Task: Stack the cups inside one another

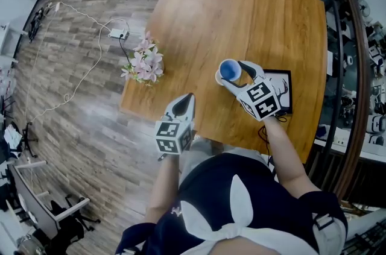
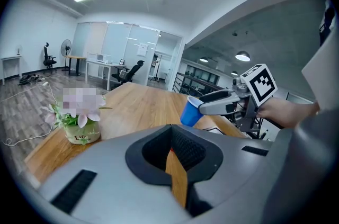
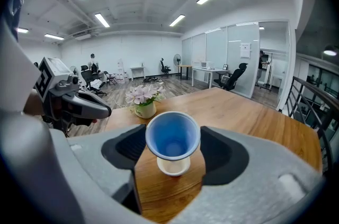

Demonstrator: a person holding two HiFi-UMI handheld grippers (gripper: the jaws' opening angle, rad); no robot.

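My right gripper (image 1: 233, 72) is shut on a blue cup (image 1: 229, 69), its two jaws against the rim on either side. In the right gripper view the blue cup (image 3: 172, 135) stands mouth up between the jaws, its base at the mouth of a white cup (image 3: 174, 166) that stands on the wooden table (image 1: 241, 6). From the left gripper view the blue cup (image 2: 189, 110) looks tilted in the right gripper (image 2: 204, 106). My left gripper (image 1: 186, 98) hovers at the table's near edge, jaws shut with nothing in them.
A small pot of pink flowers (image 1: 143, 65) stands on the table's left edge. A black-framed picture (image 1: 282, 88) lies on the table under my right hand. A cable and power strip (image 1: 117, 34) lie on the floor at left.
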